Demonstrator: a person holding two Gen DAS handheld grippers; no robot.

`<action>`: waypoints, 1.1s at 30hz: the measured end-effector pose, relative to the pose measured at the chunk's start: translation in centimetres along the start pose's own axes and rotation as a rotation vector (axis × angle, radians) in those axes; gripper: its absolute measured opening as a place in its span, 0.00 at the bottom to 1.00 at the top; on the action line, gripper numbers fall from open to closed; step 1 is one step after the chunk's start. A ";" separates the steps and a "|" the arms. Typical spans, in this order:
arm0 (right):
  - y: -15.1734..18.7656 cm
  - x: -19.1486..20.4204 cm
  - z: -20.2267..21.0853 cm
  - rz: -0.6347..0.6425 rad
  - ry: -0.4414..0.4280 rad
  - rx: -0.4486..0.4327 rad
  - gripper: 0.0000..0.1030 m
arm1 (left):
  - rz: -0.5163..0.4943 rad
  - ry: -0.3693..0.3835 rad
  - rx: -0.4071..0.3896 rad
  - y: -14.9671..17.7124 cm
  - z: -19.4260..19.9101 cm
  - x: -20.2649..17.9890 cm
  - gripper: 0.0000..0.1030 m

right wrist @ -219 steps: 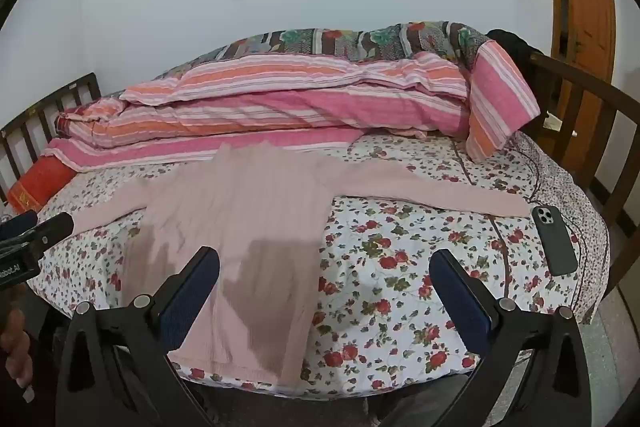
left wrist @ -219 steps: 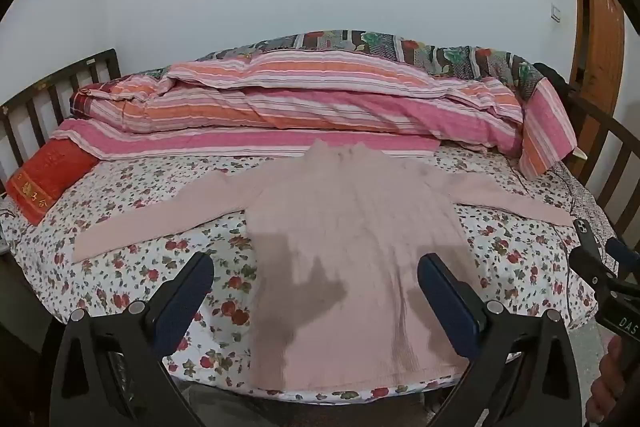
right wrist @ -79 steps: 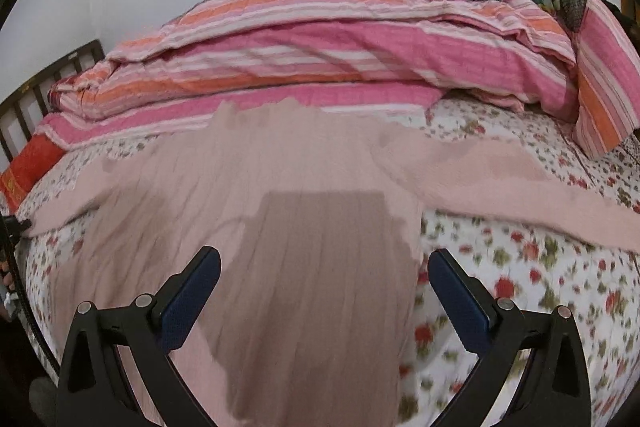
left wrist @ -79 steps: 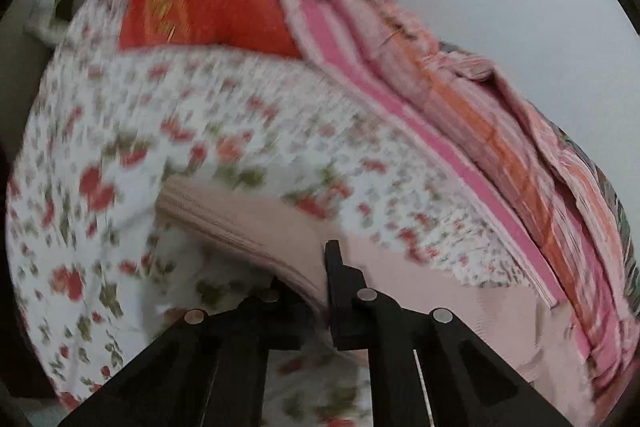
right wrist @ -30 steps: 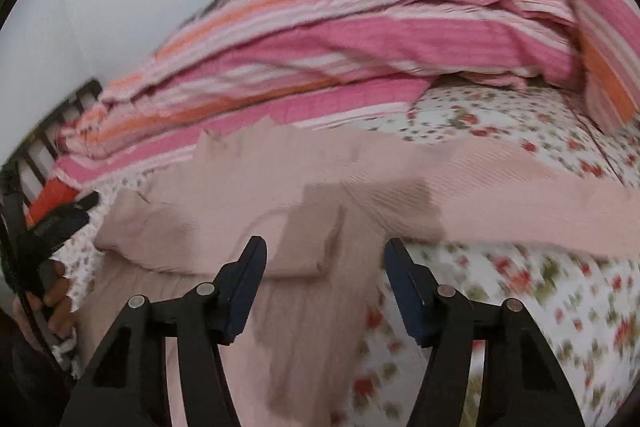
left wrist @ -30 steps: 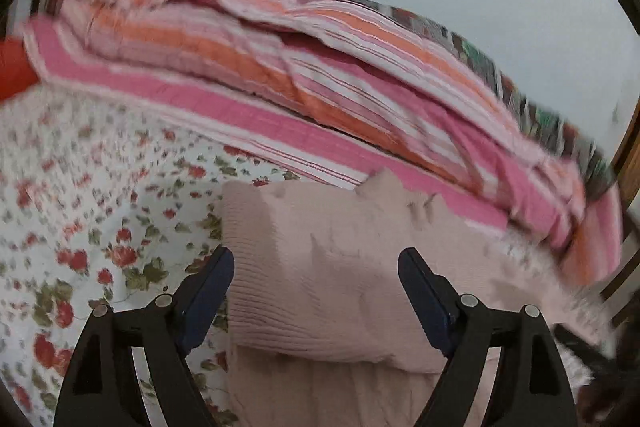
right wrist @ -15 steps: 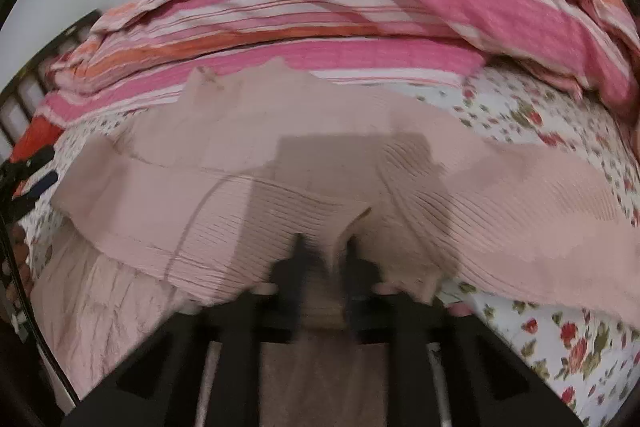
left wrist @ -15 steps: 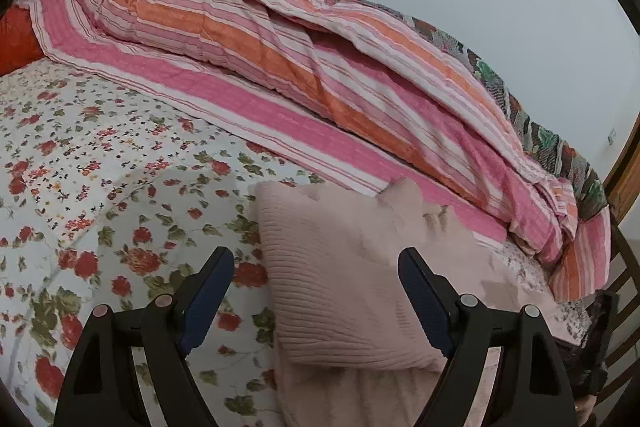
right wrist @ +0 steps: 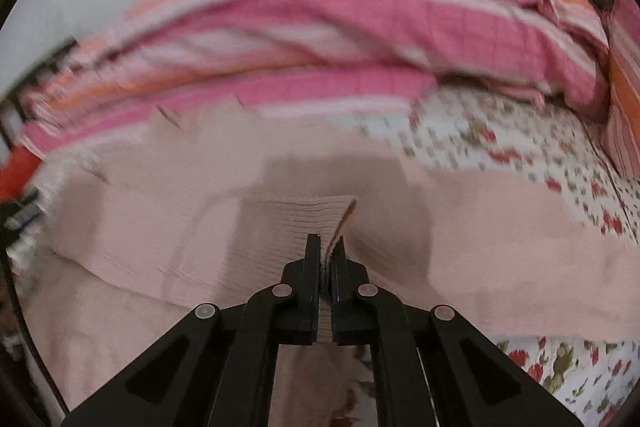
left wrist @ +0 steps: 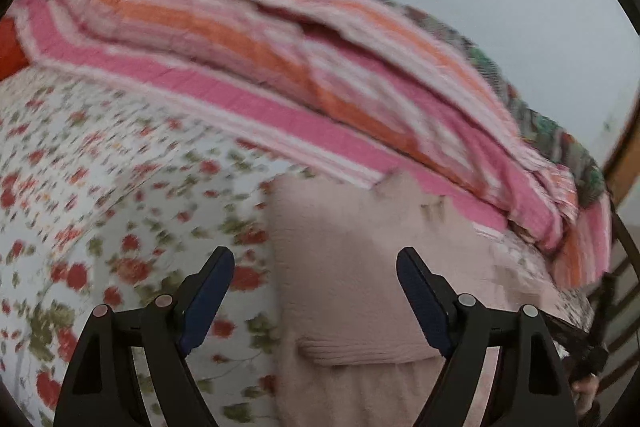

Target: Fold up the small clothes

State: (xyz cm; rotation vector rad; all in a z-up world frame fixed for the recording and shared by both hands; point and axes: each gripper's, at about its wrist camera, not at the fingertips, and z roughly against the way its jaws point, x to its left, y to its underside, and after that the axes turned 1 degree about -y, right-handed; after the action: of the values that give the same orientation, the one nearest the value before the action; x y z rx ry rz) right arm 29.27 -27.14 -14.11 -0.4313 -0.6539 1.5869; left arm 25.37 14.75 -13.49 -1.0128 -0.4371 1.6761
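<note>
A pale pink ribbed sweater (left wrist: 360,267) lies on the floral bedsheet (left wrist: 100,187). Its left sleeve is folded across the body. My left gripper (left wrist: 316,279) is open and empty, held above the sweater's left edge. In the right wrist view the sweater (right wrist: 160,219) fills the middle, with its right sleeve (right wrist: 520,227) stretched out to the right. My right gripper (right wrist: 329,243) is shut on the end of the folded sleeve and lifts its ribbed edge a little off the body.
A rolled pink and orange striped quilt (left wrist: 320,67) lies along the back of the bed and also shows in the right wrist view (right wrist: 360,27). A red pillow (left wrist: 10,47) is at the far left. Wooden bed rails (left wrist: 624,239) stand at the right.
My right gripper has closed on the end of the folded left sleeve and raised it slightly. My left gripper stays open and has shifted a little over the sweater's left edge.
</note>
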 end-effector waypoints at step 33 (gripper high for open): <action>8.8 -20.4 12.7 -0.263 0.183 -0.149 0.71 | -0.114 -0.151 0.192 2.0 -5.9 -2.3 0.83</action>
State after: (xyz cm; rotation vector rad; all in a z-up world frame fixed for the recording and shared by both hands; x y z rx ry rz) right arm 17.20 -49.52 -12.03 -0.5695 -0.6614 1.2394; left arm 29.02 10.73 -17.41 -0.7119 -0.4151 1.6628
